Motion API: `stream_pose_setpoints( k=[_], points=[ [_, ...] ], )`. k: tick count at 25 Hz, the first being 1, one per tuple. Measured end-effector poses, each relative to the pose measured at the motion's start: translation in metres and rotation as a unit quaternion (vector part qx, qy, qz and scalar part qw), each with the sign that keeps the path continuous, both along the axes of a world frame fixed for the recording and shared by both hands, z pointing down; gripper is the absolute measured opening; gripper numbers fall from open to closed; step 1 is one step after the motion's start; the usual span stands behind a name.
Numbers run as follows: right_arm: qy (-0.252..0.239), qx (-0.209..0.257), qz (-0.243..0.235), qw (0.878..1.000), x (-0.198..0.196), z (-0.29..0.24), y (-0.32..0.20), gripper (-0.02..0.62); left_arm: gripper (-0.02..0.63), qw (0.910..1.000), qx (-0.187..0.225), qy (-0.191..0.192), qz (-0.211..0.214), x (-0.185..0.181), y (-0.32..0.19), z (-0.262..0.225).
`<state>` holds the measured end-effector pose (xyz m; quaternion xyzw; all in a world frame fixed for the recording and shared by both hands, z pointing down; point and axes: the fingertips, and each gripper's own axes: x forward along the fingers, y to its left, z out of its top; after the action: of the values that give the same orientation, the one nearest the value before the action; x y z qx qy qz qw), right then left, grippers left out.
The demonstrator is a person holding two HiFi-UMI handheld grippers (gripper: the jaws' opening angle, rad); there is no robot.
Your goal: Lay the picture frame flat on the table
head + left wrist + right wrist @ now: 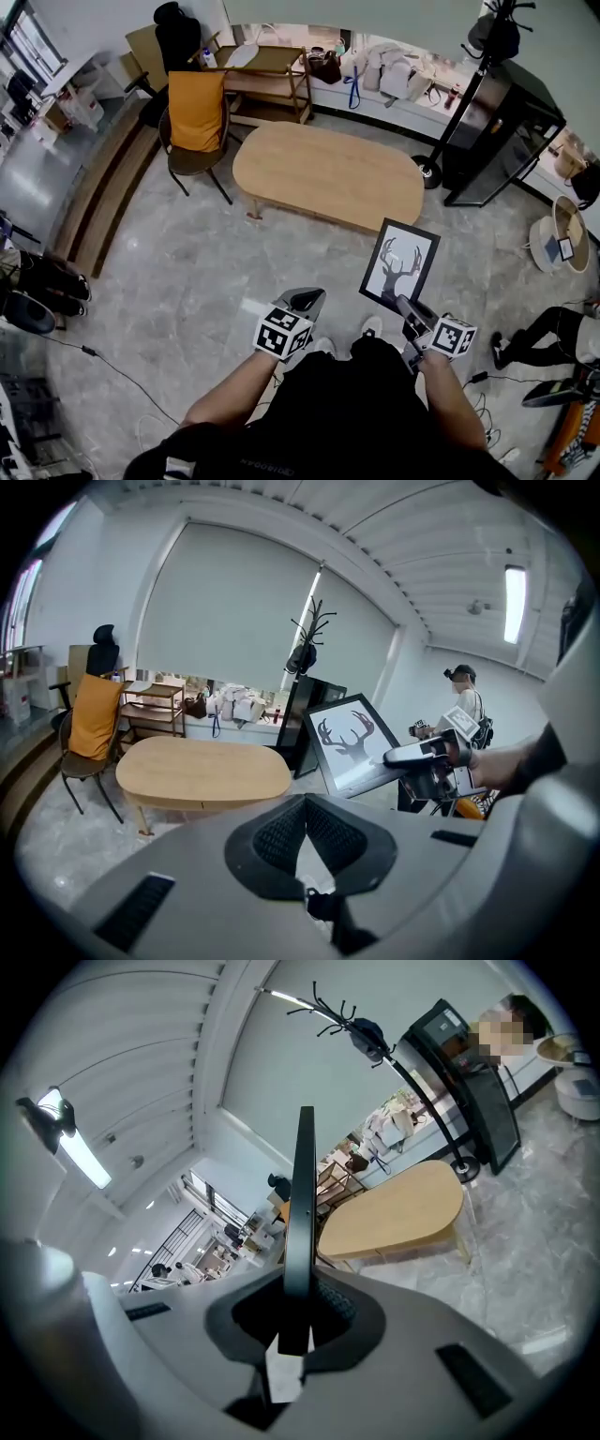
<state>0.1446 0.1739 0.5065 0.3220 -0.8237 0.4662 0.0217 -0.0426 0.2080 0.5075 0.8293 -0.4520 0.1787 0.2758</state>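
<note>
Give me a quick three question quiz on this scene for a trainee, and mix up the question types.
1. True or false: the picture frame already lies flat on the wooden table.
2. What sits between the jaws of the right gripper? A: nothing. B: the frame's edge. C: a cable.
3. What colour is the cloth draped on the chair?

Key: 1 false; 2 B; 3 orange.

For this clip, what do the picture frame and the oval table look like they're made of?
Picture frame: a thin black border with a matte look. It could be wood or plastic; the views don't settle which. The front over the white antler print may be glazed, but no clear reflection shows.
Table: light wood or wood-look laminate, going by its even tan colour, smooth low-sheen top and matching legs.
</note>
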Motion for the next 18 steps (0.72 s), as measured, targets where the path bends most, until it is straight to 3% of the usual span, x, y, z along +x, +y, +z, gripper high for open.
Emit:
stream_pose_setpoints(
  k=[11, 18],
  points=[
    [-0.018, -0.020, -0.069, 0.997, -0.065, 0.014, -0.096, 0.023, 0.000, 0.9969, -0.027, -0.010, -0.072, -0.050, -0.057, 0.010],
    [-0.034, -0.023, -0.098, 0.994, -0.089, 0.028, -0.185, 0.023, 0.000, 0.9955, -0.017, -0.029, -0.088, -0.064, -0.148, 0.004]
  ],
)
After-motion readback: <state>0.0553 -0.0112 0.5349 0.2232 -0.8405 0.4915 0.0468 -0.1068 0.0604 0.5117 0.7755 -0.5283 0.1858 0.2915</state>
